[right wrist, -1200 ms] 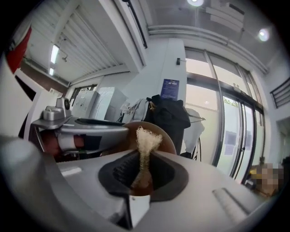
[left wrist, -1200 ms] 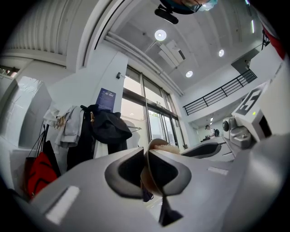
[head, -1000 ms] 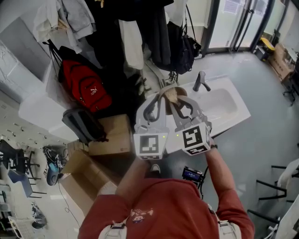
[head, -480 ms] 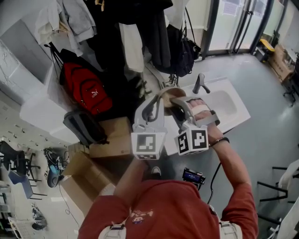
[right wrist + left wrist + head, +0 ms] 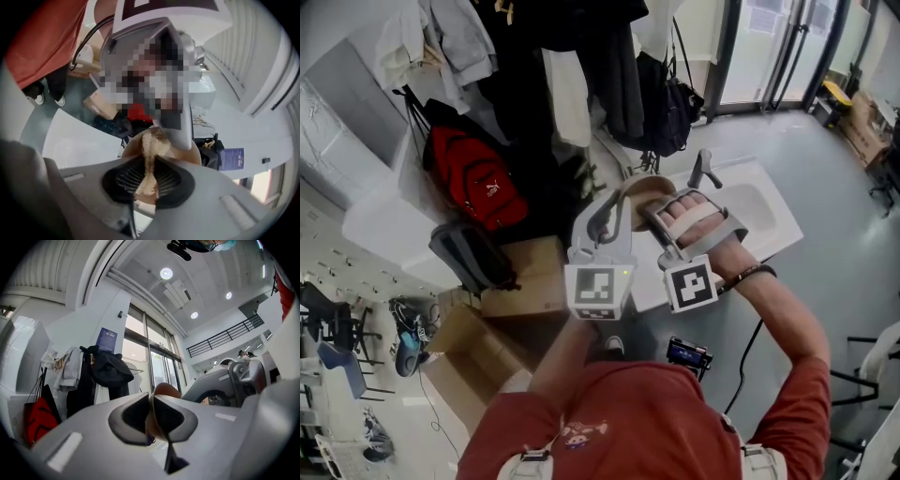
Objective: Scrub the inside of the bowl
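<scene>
Head view: over a sink [image 5: 757, 217], the left gripper [image 5: 623, 195] and right gripper [image 5: 656, 208] meet at a brown bowl [image 5: 651, 187]; left gripper view: jaws nearly together pinch its thin rim, likely stiff, light and slippery; right gripper view: jaws clamp a soft scrub pad [image 5: 149, 168] reaching into it.

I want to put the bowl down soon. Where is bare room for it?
The white sink basin beside the faucet lies bare. Left of the bowl it is crowded: red backpack, hanging coats, cardboard boxes.
</scene>
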A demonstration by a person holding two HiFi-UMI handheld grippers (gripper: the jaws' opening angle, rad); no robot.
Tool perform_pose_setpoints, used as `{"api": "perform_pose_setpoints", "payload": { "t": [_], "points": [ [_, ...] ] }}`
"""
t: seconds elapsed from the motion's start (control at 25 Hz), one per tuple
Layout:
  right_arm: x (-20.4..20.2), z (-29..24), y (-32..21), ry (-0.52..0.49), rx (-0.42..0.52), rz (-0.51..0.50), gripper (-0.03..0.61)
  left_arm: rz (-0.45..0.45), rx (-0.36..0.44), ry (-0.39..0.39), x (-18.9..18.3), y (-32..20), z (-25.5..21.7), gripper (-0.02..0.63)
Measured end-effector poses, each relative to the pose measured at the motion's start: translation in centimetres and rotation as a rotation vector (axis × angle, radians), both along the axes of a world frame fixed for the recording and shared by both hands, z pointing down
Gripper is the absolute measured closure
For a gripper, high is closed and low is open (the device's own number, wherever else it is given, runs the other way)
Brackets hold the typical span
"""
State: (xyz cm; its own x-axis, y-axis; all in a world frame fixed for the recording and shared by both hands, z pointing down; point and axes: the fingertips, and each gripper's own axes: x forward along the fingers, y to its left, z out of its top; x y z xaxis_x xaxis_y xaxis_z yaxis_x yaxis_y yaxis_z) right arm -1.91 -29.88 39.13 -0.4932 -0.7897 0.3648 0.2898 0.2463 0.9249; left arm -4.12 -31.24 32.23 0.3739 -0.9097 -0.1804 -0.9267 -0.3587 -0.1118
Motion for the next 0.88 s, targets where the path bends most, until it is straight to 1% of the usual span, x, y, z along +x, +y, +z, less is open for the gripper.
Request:
{"api": "perform_pose_setpoints", "payload": {
  "t": [0.08, 0.24, 0.4, 0.48, 0.56, 0.76, 0.88],
  "points": [
    [-0.1, 0.0, 0.1, 0.016, 0.013, -0.002, 0.528, -0.002, 0.003, 0.011, -0.1, 0.1, -0.2, 0.578],
    [-0.4, 0.1, 0.2, 0.002, 0.007, 0.002, 0.528, -0.012, 0.0, 0.008, -0.4, 0.2, 0.2, 0.578],
    [-0.4, 0.0, 0.3, -0.06, -0.036, 0.029, 0.528, -0.023, 0.005, 0.017, -0.5, 0.4, 0.1, 0.578],
    [-0.2, -0.2, -0.1, -0.114, -0.067, 0.058, 0.528, -0.025, 0.01, 0.022, -0.6, 0.5, 0.0, 0.578],
    [-0.2, -0.5, -0.4, -0.191, -0.117, 0.089, 0.528, -0.026, 0.016, 0.025, -0.7, 0.5, -0.1, 0.578],
    [-0.4, -1.1, -1.1, -0.41, -0.303, 0.162, 0.528, -0.031, 0.02, 0.032, -0.8, 0.3, -0.1, 0.578],
    [-0.2, -1.6, -1.2, -0.536, -0.395, 0.202, 0.528, -0.032, 0.016, 0.032, -0.8, 0.4, 0.3, 0.578]
  ]
}}
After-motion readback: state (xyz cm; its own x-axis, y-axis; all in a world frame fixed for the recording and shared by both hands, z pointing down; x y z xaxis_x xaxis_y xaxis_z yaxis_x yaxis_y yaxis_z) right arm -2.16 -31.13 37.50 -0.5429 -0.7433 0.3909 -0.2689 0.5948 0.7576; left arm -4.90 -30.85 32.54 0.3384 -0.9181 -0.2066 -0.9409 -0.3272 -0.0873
